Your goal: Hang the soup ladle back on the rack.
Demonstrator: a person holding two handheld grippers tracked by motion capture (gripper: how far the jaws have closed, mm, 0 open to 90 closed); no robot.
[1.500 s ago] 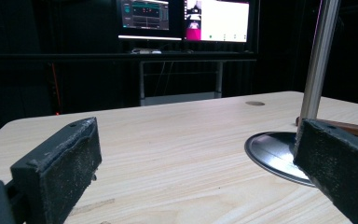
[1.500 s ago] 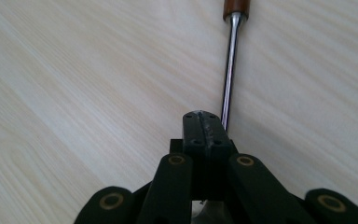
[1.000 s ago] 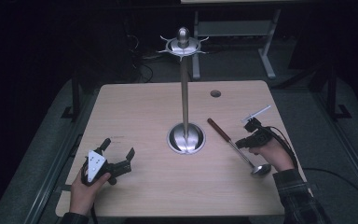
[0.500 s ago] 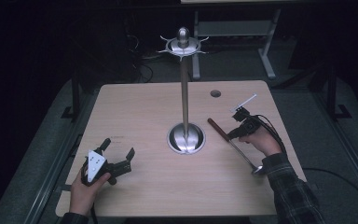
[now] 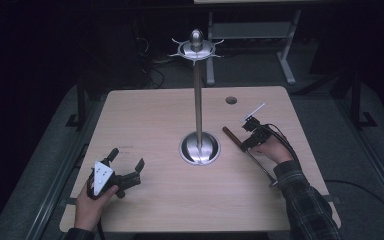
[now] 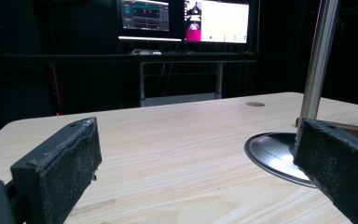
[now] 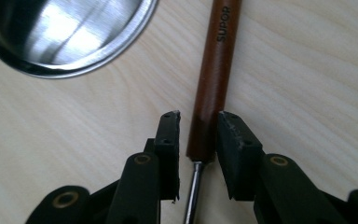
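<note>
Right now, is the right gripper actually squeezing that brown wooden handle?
Apart. The right gripper view shows the right gripper straddling the wooden handle, a sliver of gap at its left pad.

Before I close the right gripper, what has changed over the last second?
The right gripper has moved up along the ladle, from near the bowl end to the lower end of its wooden handle. Its jaws have just been opening and now straddle that handle; whether the pads touch it I cannot tell. The ladle has not visibly moved. The left gripper, open, and the stand stayed put.
</note>
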